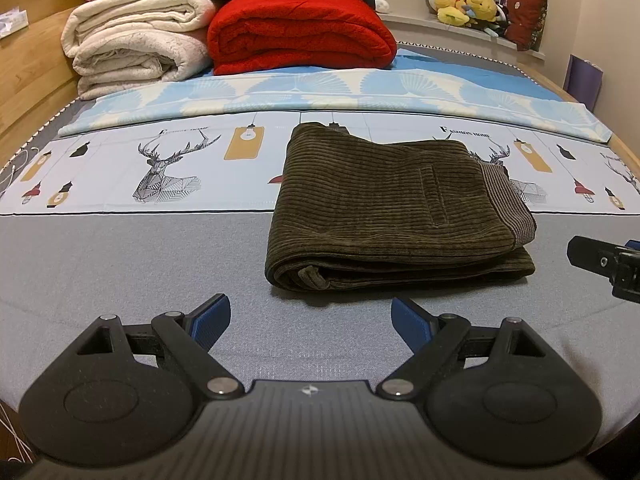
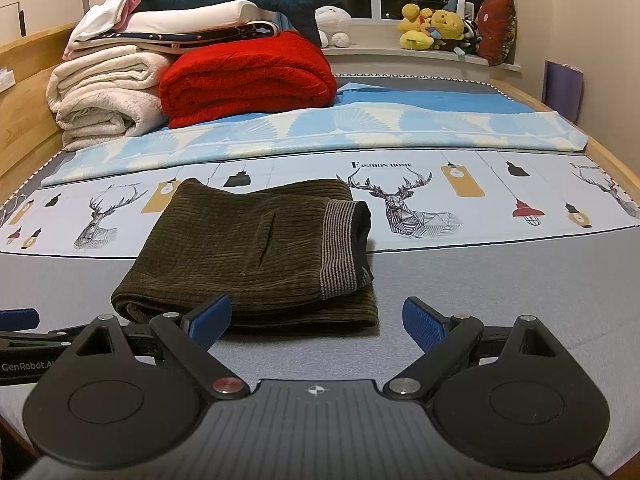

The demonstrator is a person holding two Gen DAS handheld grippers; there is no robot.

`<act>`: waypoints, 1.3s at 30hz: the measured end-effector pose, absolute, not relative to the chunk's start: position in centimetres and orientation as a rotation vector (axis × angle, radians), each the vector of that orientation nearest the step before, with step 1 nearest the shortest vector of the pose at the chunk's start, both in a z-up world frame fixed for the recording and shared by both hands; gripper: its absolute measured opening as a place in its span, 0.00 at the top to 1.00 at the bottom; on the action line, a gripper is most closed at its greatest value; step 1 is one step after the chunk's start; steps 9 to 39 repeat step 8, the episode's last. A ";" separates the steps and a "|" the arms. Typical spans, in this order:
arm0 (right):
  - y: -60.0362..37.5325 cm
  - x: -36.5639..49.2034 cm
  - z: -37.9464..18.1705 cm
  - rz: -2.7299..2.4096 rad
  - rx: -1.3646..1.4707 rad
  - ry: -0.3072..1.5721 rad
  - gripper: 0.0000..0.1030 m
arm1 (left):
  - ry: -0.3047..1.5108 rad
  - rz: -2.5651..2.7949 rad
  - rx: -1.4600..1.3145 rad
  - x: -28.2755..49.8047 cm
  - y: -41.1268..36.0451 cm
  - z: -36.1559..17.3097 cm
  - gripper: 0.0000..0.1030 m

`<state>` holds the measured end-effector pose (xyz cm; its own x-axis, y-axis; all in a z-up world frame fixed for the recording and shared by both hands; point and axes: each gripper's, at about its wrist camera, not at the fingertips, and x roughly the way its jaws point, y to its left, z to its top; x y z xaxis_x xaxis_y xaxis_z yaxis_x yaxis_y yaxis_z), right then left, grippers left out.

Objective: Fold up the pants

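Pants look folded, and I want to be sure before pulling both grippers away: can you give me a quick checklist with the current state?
1. Pants folded into a compact stack: ok.
2. Striped waistband lying flat on top: ok.
3. Left gripper open, holding nothing: ok.
4. Right gripper open, holding nothing: ok.
5. Fingers clear of the cloth: cannot tell.
6. Far edges of the stack aligned: cannot tell.

right gripper (image 1: 608,264) cut off by left-wrist frame edge; pants (image 2: 248,252) near corner behind fingertip (image 2: 212,316).
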<state>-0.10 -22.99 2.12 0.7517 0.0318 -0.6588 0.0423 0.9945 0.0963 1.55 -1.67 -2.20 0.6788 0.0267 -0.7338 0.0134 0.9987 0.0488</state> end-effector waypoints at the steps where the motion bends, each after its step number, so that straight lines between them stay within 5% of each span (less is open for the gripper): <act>1: -23.0 -0.1 2.1 -0.006 0.108 0.720 0.10 | 0.824 0.006 0.052 1.6 -1.7 -2.2 0.12; 39: -23.1 -0.1 2.2 -0.003 0.108 0.717 0.10 | 0.814 -0.002 0.066 1.5 -1.9 -2.3 0.12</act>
